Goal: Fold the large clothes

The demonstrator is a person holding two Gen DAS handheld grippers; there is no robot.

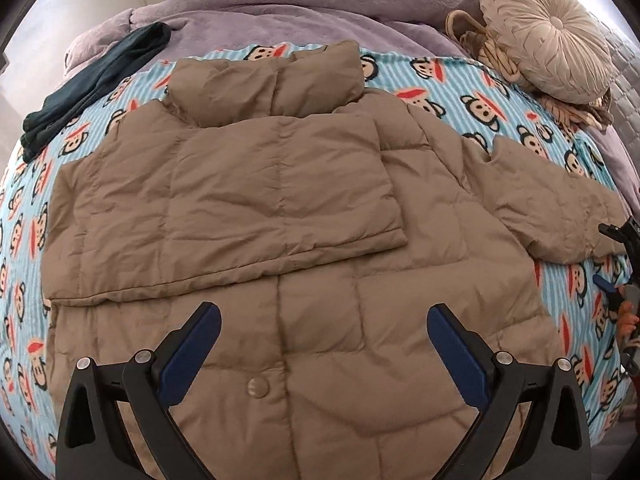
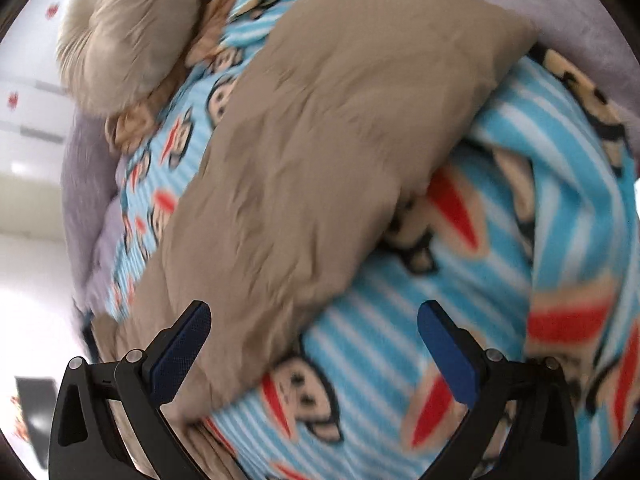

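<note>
A tan puffer jacket (image 1: 280,208) lies flat on a blue striped monkey-print blanket (image 1: 496,92). Its left side and sleeve are folded across the chest. Its right sleeve (image 1: 552,208) stretches out to the right. My left gripper (image 1: 324,320) is open and empty above the jacket's lower front, near a snap button (image 1: 258,388). My right gripper (image 2: 314,320) is open and empty, low over the right sleeve (image 2: 320,152) and the blanket (image 2: 400,360); the view is blurred. It also shows at the right edge of the left wrist view (image 1: 624,236), by the sleeve's cuff.
A round pleated beige cushion (image 1: 548,36) and a tan knotted piece (image 1: 492,52) lie at the back right. A dark teal garment (image 1: 92,84) lies at the back left. A purple bedspread (image 1: 304,4) covers the bed behind.
</note>
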